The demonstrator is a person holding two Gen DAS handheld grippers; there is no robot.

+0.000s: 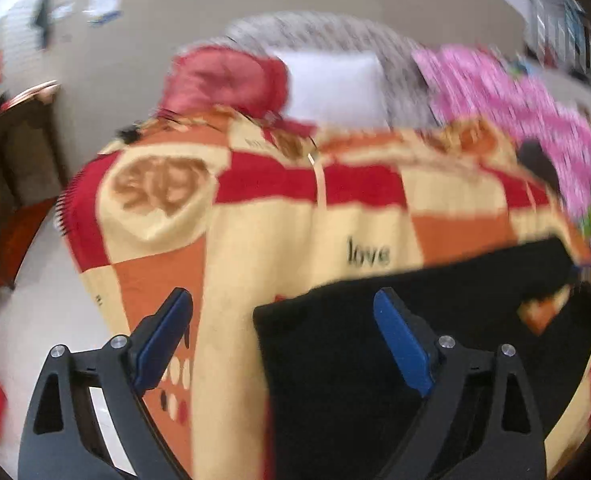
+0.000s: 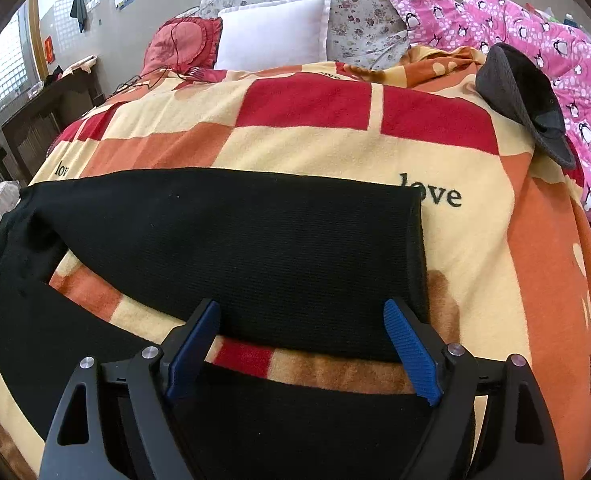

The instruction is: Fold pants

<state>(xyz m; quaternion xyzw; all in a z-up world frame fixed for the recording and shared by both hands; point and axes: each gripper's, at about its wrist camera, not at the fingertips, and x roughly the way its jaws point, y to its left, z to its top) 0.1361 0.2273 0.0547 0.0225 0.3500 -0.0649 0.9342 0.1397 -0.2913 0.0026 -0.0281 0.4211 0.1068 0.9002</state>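
Both grippers [image 1: 283, 300] [image 2: 301, 308] spread apart, empty, black pants [image 2: 223, 248] flat on blanket [image 2: 335, 148]

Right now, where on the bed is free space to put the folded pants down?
The checked red, orange and cream blanket lies bare between the black knitted pants and the white pillow, and to the right of the pants near the word "love". It is crowded by the dark grey hat and the pink penguin quilt.
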